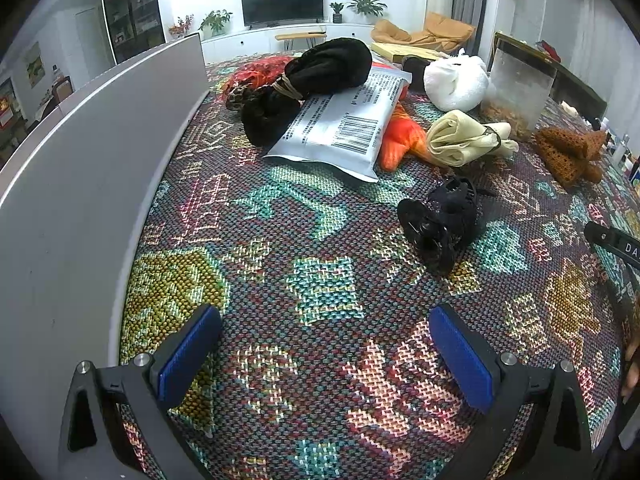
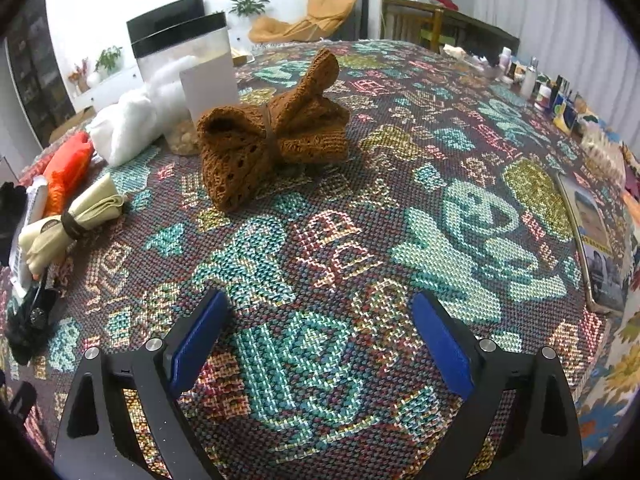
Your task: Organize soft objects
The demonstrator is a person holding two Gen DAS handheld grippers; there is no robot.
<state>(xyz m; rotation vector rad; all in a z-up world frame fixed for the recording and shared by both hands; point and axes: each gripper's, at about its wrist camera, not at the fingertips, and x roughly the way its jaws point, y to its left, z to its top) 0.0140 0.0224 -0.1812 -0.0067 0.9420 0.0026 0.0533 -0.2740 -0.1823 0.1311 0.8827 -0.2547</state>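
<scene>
Television [image 1: 282, 3], potted plants [image 1: 366, 4], woven tablecloth [image 1: 320, 280].

- The left gripper [image 1: 324, 354] is hovering with blue-padded jaws spread above the colourful woven tablecloth [image 1: 320, 280].
- A small black lacy bundle [image 1: 442, 222] is lying ahead.
- A silver printed pouch [image 1: 344, 124] is resting against a black tied cloth bundle [image 1: 308, 84].

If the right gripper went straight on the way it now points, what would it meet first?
Probably the brown knitted bundle. The right gripper is open and empty over the patterned tablecloth, and the bundle is the nearest item ahead, slightly left of centre. Depth is unclear; a lower line would meet cloth first.
</scene>
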